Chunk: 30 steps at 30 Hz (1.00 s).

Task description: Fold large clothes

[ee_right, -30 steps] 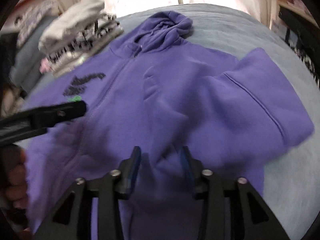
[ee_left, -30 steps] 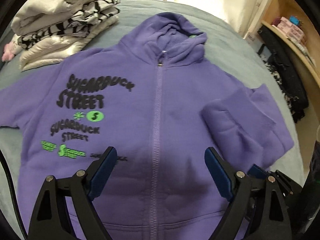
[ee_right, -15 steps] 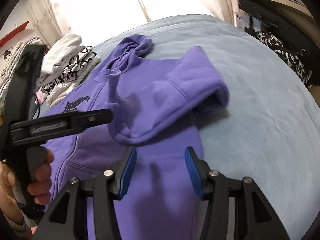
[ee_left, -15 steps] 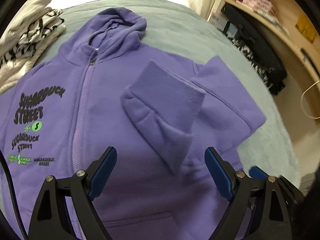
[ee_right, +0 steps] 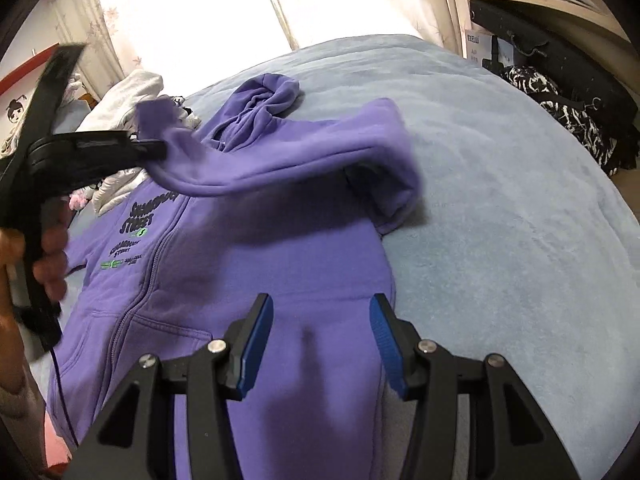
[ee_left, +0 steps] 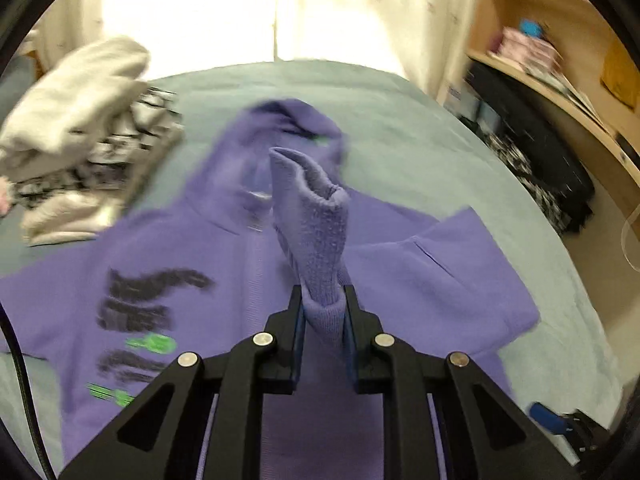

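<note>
A purple zip hoodie (ee_left: 420,280) with black and green lettering lies face up on the bed. My left gripper (ee_left: 322,300) has its jaws closing on the ribbed sleeve cuff (ee_left: 316,216), and the pads press on it. In the right wrist view the left gripper (ee_right: 160,148) holds that sleeve (ee_right: 288,152) lifted above the hoodie's chest (ee_right: 260,272), with a hand (ee_right: 48,248) on its handle. My right gripper (ee_right: 320,320) hovers open over the hoodie's lower right front, with nothing between its fingers.
A stack of folded clothes (ee_left: 80,140) sits at the bed's far left. The grey-blue bedcover (ee_right: 500,200) is bare to the right of the hoodie. Wooden shelves (ee_left: 560,60) and dark bags (ee_left: 540,160) stand past the right edge. A bright curtain hangs behind.
The left gripper swung from the hoodie's front to the folded sleeve, closed on its cuff and lifted it. The right gripper let go of the cloth and now hovers open.
</note>
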Available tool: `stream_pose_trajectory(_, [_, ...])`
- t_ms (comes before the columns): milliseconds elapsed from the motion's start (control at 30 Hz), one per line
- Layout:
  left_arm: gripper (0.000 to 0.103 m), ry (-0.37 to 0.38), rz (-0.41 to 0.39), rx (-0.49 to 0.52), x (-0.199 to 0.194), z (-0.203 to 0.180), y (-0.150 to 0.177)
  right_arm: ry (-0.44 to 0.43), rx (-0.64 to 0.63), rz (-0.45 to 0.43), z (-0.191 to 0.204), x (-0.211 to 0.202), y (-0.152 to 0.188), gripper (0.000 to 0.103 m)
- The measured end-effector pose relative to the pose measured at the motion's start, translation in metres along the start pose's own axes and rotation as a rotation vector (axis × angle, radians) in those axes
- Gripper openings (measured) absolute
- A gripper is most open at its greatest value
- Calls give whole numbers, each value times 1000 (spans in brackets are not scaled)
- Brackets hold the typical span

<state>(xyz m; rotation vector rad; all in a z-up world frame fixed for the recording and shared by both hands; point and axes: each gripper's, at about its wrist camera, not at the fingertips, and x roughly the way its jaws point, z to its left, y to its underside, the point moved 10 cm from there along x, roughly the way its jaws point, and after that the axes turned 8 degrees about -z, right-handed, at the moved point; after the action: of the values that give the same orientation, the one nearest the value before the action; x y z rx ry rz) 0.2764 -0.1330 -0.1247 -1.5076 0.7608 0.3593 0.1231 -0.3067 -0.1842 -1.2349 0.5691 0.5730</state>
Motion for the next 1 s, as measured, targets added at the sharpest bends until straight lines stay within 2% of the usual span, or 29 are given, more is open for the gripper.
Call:
stream_pose_trajectory(67, [18, -21, 41, -29, 5, 32, 11, 8, -11, 5, 0, 0, 2, 50])
stream_pose_trajectory(100, [25, -13, 81, -61, 10, 48, 22, 13, -18, 11, 1, 1, 2, 50])
stream_pose_trajectory(167, [46, 44, 159, -126, 21, 68, 42, 7, -25, 24, 3, 3, 3, 50])
stream_pose_trajectory(200, [60, 77, 207, -180, 27, 80, 53, -1, -24, 32, 4, 3, 3, 50])
stream_pose_trajectory(233, [66, 100, 229, -217, 30, 86, 58, -20, -18, 43, 7, 5, 3, 50])
stream_pose_trajectory(300, [67, 165, 262, -308, 36, 97, 67, -52, 0, 57, 9, 8, -1, 54])
stream_pose_trajectory(333, [70, 193, 274, -357, 38, 102, 70, -69, 13, 61, 10, 9, -5, 56])
stream_pose_trajectory(433, [75, 241, 273, -443, 45, 112, 70, -105, 59, 54, 6, 13, -28, 64])
stream_pose_trajectory(500, [75, 255, 275, -457, 52, 115, 70, -123, 90, 49, 0, 19, -47, 72])
stream_pose_trajectory(600, [75, 249, 286, -447, 64, 120, 71, -96, 115, 58, -14, 40, -74, 72])
stream_pose_trajectory(667, [72, 233, 277, -432, 71, 121, 69, -79, 139, 81, -26, 64, -90, 72])
stream_pose_trajectory(700, [57, 227, 269, -423, 73, 122, 65, -77, 158, 96, -32, 77, -96, 72])
stream_pose_trajectory(733, [36, 218, 260, -402, 76, 122, 62, -67, 180, 115, -41, 94, -103, 72])
stream_pose_trajectory(833, [14, 191, 269, -338, 82, 120, 53, -34, 211, 159, -59, 136, -112, 72])
stream_pose_trajectory(933, [10, 136, 252, -209, 81, 118, 42, -23, 272, 209, -70, 168, -109, 72])
stream_pose_trajectory(967, [10, 117, 232, -166, 78, 118, 36, -34, 298, 223, -71, 175, -106, 64])
stream_pose_trajectory(1000, [9, 96, 212, -119, 76, 117, 29, -43, 311, 232, -70, 181, -105, 32])
